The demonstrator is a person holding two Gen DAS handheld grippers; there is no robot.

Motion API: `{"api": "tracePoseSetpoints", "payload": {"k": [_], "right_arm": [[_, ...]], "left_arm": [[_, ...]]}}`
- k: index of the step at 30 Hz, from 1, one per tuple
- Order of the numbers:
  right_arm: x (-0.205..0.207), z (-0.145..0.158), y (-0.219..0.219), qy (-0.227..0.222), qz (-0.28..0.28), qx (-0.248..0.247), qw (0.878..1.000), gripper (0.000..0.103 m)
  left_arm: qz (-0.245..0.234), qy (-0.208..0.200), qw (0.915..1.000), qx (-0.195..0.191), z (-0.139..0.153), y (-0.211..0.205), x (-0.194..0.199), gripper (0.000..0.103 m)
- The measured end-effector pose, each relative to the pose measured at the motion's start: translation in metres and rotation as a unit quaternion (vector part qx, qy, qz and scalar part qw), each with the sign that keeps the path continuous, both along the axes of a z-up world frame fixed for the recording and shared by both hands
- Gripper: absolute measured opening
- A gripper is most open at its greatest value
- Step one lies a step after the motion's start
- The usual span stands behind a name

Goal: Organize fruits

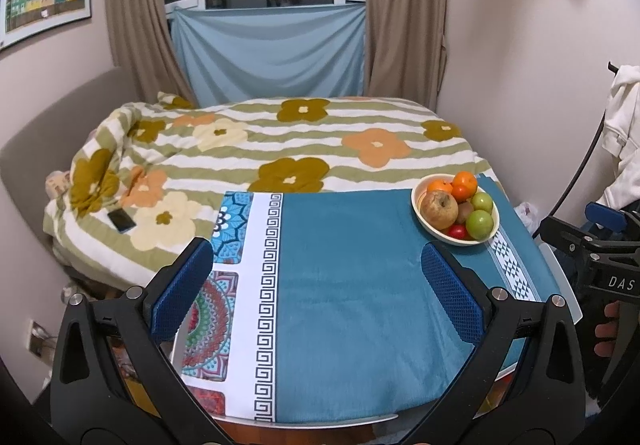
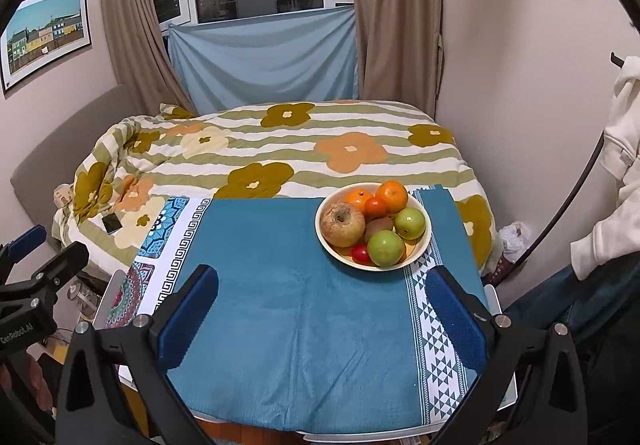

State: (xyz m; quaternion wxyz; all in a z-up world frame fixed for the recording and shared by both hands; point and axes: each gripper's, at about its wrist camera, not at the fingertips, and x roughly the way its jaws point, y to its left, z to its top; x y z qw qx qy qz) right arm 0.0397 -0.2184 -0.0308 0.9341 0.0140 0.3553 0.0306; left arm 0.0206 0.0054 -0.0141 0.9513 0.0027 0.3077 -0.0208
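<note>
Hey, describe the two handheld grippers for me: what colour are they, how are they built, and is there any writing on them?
Both are alike: the left gripper and right gripper have black angular frames with silver bolt heads and two fingers faced with blue textured pads. Seen from the side, the right one bears white letters "DAS", the left one "CenRobot.AI".

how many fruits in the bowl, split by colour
In the bowl:
orange: 2
green: 2
red or red-orange, small: 2
brown, wrinkled apple: 1
brown kiwi: 1
total: 8 showing; any hidden beneath cannot be told
</note>
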Motion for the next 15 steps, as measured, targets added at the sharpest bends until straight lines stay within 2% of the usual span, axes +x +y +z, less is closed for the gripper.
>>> {"api": "tracePoseSetpoints", "payload": {"k": [15], "right_arm": [[0.0026, 0.0016, -0.0034, -0.001, -0.003, 0.001, 1.0, 0.103]], "left_arm": [[-0.002, -0.001, 1.0, 0.001, 0.0, -0.0027, 0.0029, 0.103]]}}
